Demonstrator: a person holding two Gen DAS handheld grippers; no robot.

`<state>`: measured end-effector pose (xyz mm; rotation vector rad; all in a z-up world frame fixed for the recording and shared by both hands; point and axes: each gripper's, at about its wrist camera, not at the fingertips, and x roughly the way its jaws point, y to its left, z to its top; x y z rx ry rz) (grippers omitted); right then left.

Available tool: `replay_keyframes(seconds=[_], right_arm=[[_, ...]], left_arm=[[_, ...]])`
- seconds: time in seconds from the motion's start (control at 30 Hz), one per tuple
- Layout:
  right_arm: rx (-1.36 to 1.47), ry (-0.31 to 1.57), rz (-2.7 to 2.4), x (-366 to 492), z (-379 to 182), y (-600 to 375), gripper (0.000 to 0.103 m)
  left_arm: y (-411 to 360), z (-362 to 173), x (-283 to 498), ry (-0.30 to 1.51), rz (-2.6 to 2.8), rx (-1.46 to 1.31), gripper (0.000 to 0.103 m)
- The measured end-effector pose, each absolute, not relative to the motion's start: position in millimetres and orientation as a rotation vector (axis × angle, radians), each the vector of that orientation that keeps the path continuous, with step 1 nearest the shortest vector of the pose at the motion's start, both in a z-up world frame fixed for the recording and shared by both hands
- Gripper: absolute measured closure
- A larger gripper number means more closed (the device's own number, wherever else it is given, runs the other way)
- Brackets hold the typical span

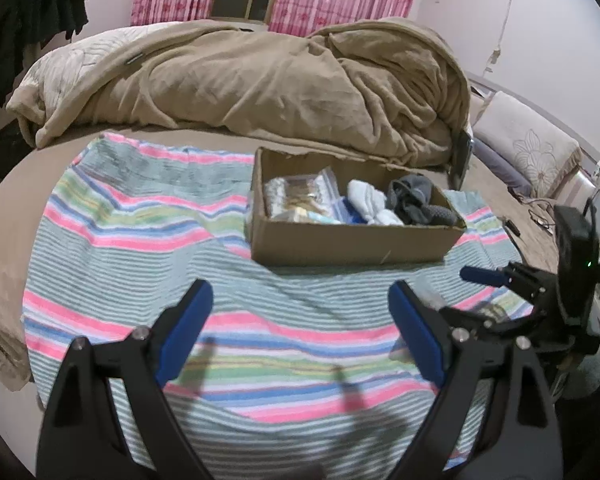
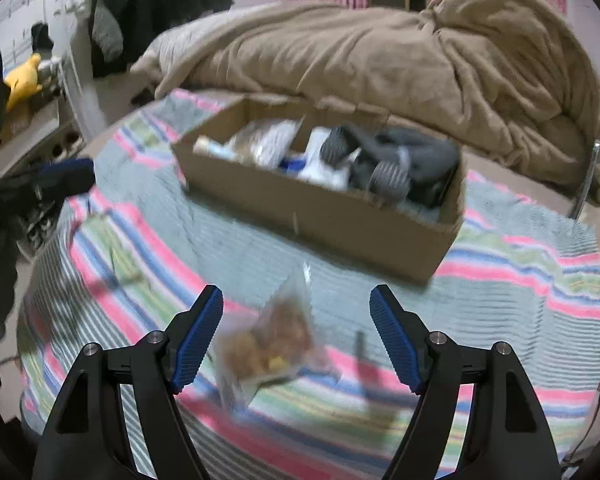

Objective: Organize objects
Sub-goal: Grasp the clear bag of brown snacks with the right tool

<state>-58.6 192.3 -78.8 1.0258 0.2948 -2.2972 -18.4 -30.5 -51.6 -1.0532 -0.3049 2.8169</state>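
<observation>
Lying between the right hand-held gripper's [image 2: 296, 332] spread fingers, a snack bag [image 2: 270, 342], near the cardboard box [image 2: 340, 216]; left hand-held gripper [image 1: 302, 316] likewise agape.

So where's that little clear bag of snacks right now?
In the right wrist view, the snack bag lies on the striped towel, between the open right tool's fingers, just before the cardboard box.
</observation>
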Motion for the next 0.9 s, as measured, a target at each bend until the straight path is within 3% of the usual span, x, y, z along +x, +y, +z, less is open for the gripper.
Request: replay_keyframes(seconds=[0.17, 0.73, 0.8, 0.87, 0.9], right_arm=[[1.034, 0.312, -2.274, -55.9, -81.1, 189.3, 0.014], [1.21, 0.443, -2.15, -64.2, -107.8, 168.5, 0.014], [1.228, 0.458, -2.148, -64.9, -110.0, 167.2, 0.016], [1.214, 0.484, -2.148, -62.4, -109.3, 164.7, 0.034], [1.205, 0.505, -2.153, -60.3, -109.4, 163.1, 0.034]], left_arm=[[-34.4, -56.9, -13.5, -0.313, 2.812, -1.072, 0.013], [-23.5, -69.7, -3.5, -0.221, 2.803, -1.133, 0.012], [-21.3, -71.0, -3.1, -0.215, 2.795, -1.141, 0.012], [-20.1, -71.2, -2.3, -0.212, 2.79, -1.142, 0.012], [-19.7, -71.0, -1.8, -0.211, 2.787, -1.141, 0.012]])
